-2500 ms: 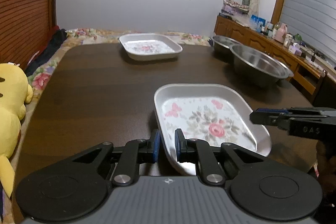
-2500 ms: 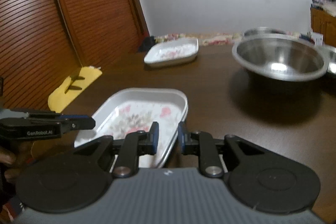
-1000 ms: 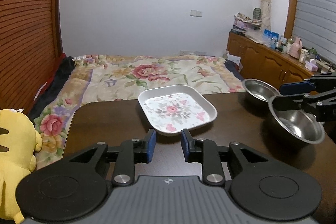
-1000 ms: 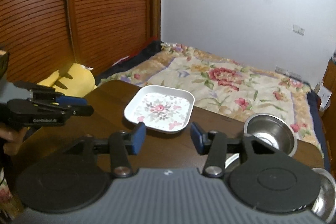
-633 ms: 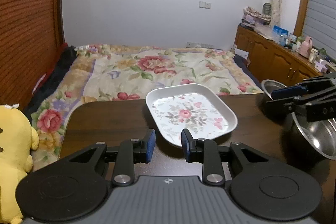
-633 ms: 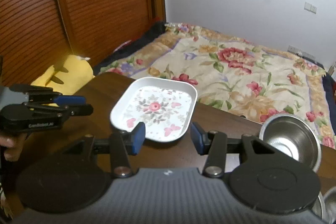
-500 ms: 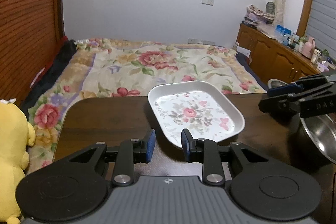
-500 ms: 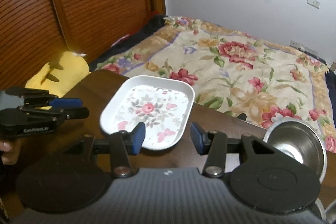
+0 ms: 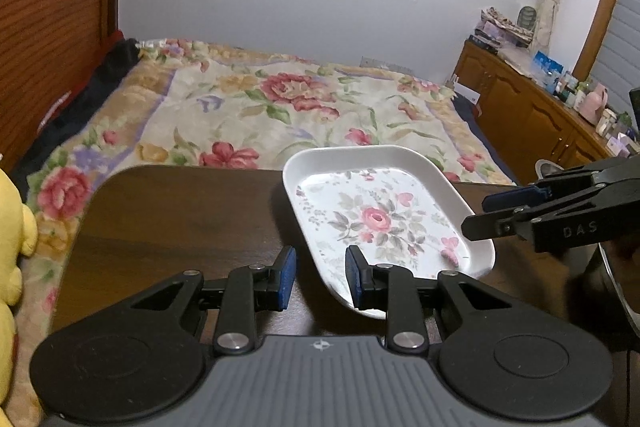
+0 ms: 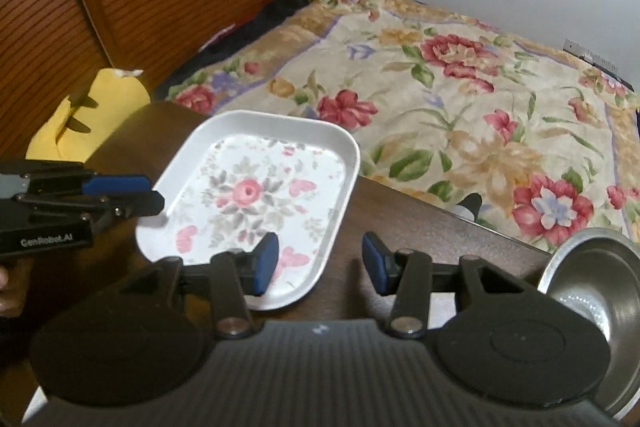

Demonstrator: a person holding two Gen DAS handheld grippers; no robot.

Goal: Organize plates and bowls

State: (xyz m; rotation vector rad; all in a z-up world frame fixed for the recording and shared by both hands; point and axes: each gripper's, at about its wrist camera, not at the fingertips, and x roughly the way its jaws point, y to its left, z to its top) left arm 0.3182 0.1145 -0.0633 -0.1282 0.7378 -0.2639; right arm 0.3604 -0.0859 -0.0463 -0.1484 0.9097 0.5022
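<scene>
Right now I am holding both tongs spread and empty, one on each side of the floral plate (image 9: 384, 215). My left gripper (image 9: 318, 277) is sitting low at the centre of the left wrist frame, its blue pads parted, with the plate's near rim just beyond the right-hand pad. My right gripper (image 10: 316, 263) is showing its jaws wider apart at the lower centre of the right wrist frame, the left pad lying over the plate's near corner; whether it is touching the rim I cannot tell.

Outward from there, the plate is resting on the dark wooden table (image 9: 168, 211), close to the table's far edge, with a flowered bedspread (image 10: 460, 99) beyond. A steel bowl (image 10: 596, 275) is standing at the right edge of the right wrist frame, and a yellow plush toy (image 10: 96, 107) is sitting at the left.

As I judge it, the danger is a push: a pad nudging the rim instead of straddling it could slide the plate off toward the bed. Closing both tongs unevenly could tip it.

The plate is white, rounded-rectangular and shallow, with a raised glossy rim, a pink rose at its centre and butterflies around.
</scene>
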